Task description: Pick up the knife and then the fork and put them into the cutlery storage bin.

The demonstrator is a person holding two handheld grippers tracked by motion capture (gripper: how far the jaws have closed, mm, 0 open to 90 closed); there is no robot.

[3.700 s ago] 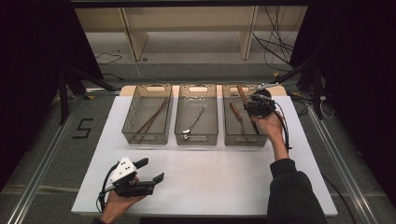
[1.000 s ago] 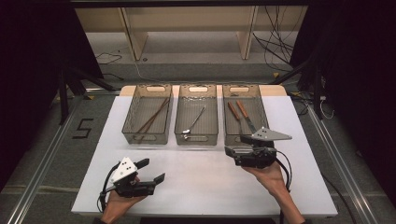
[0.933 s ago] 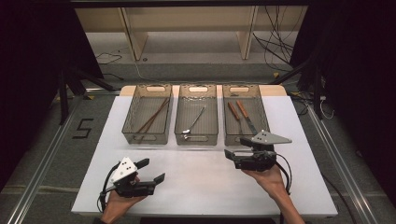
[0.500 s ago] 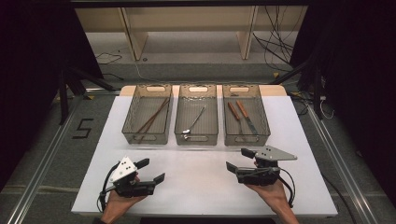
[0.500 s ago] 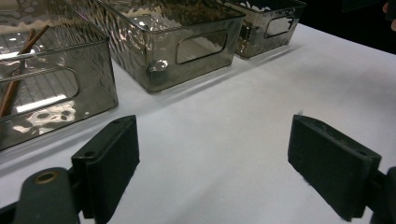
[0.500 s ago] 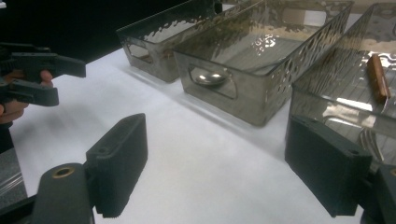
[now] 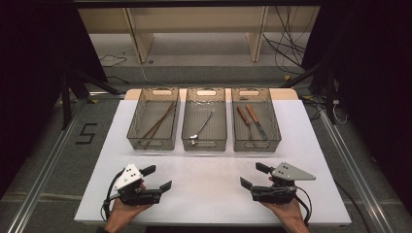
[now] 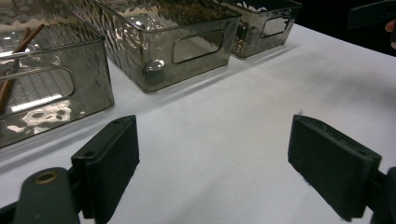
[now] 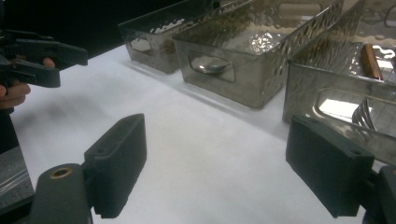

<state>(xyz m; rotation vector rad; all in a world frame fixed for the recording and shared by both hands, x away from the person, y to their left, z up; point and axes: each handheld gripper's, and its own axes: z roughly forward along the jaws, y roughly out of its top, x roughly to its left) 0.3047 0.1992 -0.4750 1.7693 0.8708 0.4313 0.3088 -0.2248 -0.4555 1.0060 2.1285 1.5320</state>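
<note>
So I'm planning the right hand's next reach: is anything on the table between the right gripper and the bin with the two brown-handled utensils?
Nothing visible. Bare white table lies between the right gripper and the right bin; its near wall stands before the brown-handled utensils, so entry is from above.

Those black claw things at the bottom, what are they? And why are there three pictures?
They are grabbing tools. A person holds one in each hand: the left gripper and the right gripper. Both are open and hold nothing.

The big picture comes from a camera up high, looking down on the white table. The other two come from little cameras riding on the grabbers, so you see each one's two black jaws poking up, spread wide apart.

On the table stand three see-through bins in a row. The left bin has brown sticks, likely chopsticks. The middle bin has a spoon. The right bin has a fork and a knife with brown handles.
</note>
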